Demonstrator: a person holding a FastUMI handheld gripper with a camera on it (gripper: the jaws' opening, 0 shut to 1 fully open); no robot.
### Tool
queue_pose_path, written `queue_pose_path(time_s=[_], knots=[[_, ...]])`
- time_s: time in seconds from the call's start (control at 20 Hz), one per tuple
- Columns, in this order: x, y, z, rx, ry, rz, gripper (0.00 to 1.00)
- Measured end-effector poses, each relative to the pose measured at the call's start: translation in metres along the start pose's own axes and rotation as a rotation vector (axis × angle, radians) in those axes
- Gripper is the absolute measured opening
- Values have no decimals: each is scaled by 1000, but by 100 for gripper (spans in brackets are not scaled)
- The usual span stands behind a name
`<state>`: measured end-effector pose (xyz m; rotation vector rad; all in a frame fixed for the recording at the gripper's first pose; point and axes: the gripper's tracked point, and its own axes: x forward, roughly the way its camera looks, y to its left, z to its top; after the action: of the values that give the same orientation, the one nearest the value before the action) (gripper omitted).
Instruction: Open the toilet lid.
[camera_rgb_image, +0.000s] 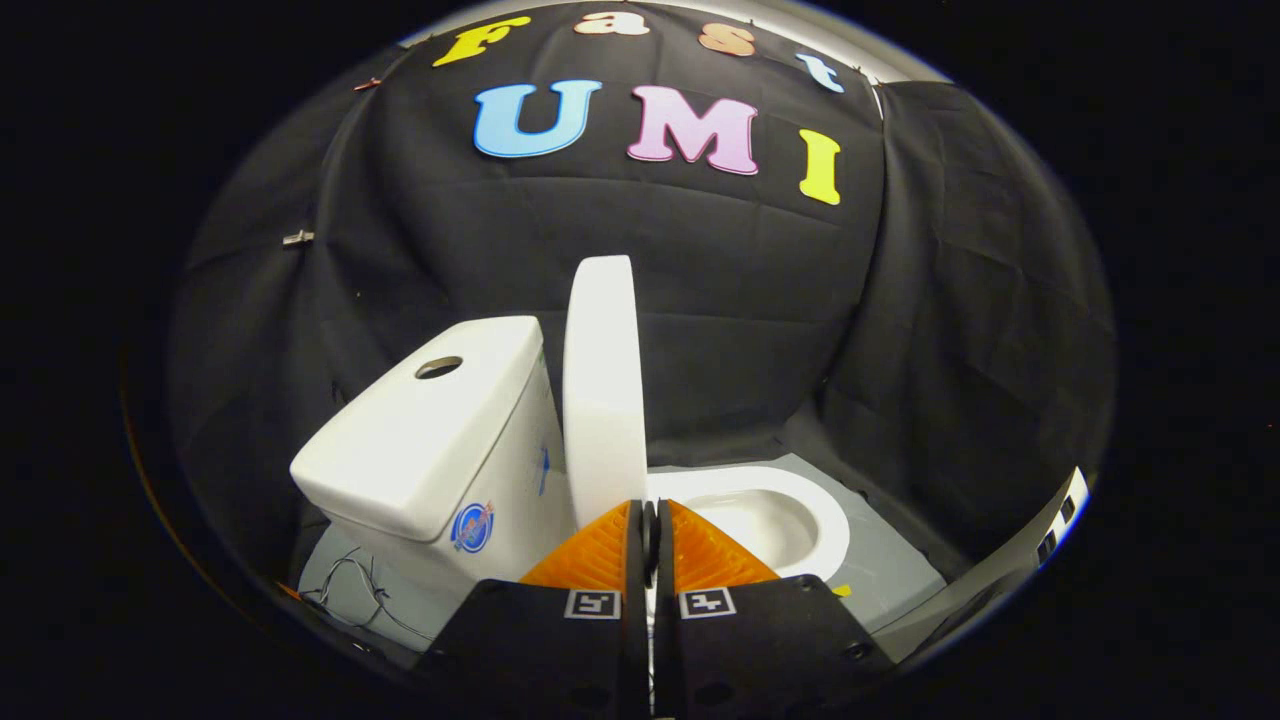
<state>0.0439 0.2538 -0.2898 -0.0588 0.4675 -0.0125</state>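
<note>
Toilet lid (603, 385) stands upright at frame centre, long axis vertical, edge-on to the cam, just beside the tank (430, 430) at centre-left, bowl (770, 515) open to its right. Gripper (650, 530) sits directly below the lid's lower edge w/ fingers closed together, nothing visibly between them; looks like the lid's already up, so any next move is prob. straight back.

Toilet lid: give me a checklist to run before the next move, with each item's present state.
1. Lid raised upright: ok.
2. Lid rests against the tank: cannot tell; it stands close beside it.
3. Bowl uncovered: ok.
4. Gripper fingers closed together: ok, nearly touching.
5. Fingers clamped on the lid's lower edge: cannot tell; the edge sits just at their tips.
6. Loose wires on the floor by the tank's base stay away from the fingers: ok.
</note>
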Motion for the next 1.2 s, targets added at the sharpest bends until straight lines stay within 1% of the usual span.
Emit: queue_pose_path(time_s=[0.2,0.4,0.5,0.7,1.0,1.05,1.15,1.2], knots=[[-3,24,-3,-23,-9,24,9],[-5,45,-4,-67,-16,43,9],[-7,48,-6,-87,-22,37,9],[-7,56,-8,-81,-22,49,9],[-7,55,-8,-100,-32,42,9],[-7,58,-7,-104,-34,61,9],[-6,69,-9,-129,-25,102,17],[-5,67,-14,-148,-14,108,34]])
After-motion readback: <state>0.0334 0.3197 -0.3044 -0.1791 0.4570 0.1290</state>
